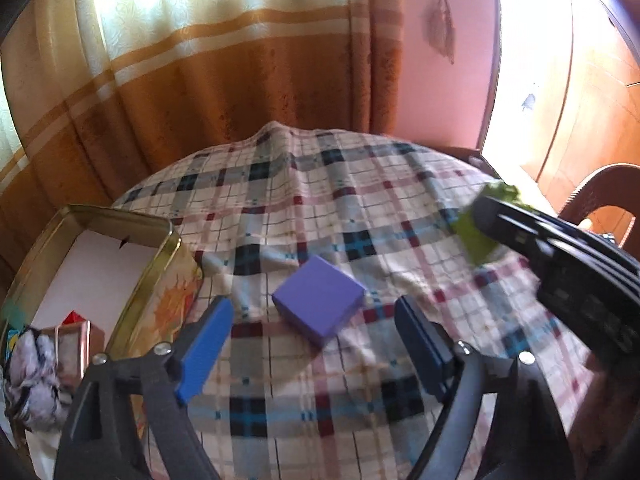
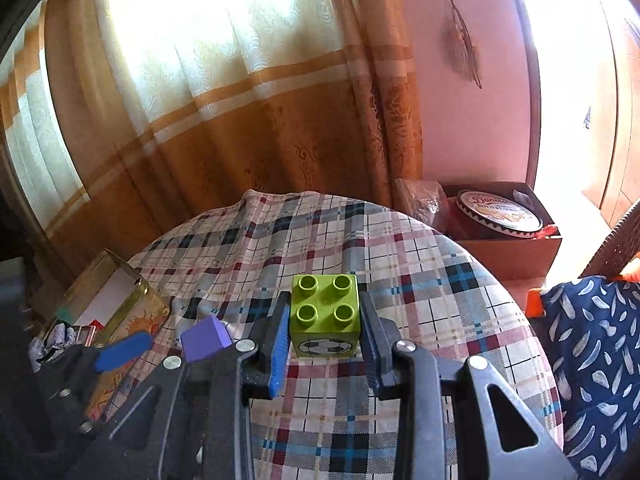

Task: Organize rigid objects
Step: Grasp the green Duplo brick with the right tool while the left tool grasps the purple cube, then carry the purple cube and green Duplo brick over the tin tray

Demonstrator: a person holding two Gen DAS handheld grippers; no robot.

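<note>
A purple box (image 1: 319,306) lies on the plaid tablecloth (image 1: 320,208), just ahead of my left gripper (image 1: 312,324), which is open and empty with its blue pads on either side of it, apart. My right gripper (image 2: 325,322) is shut on a green toy brick (image 2: 325,314) with four studs and a football picture, held above the cloth. In the left wrist view the right gripper (image 1: 478,220) and the green brick (image 1: 476,236) show blurred at the right. The purple box (image 2: 206,338) and left gripper (image 2: 124,352) show at the left of the right wrist view.
An open gold tin (image 1: 100,256) with small items inside stands at the table's left edge. A curtain (image 1: 224,80) hangs behind. A cardboard box (image 2: 516,248) with a round biscuit tin (image 2: 500,210) sits beyond the table at the right. A patterned blue cloth (image 2: 592,360) lies at the right.
</note>
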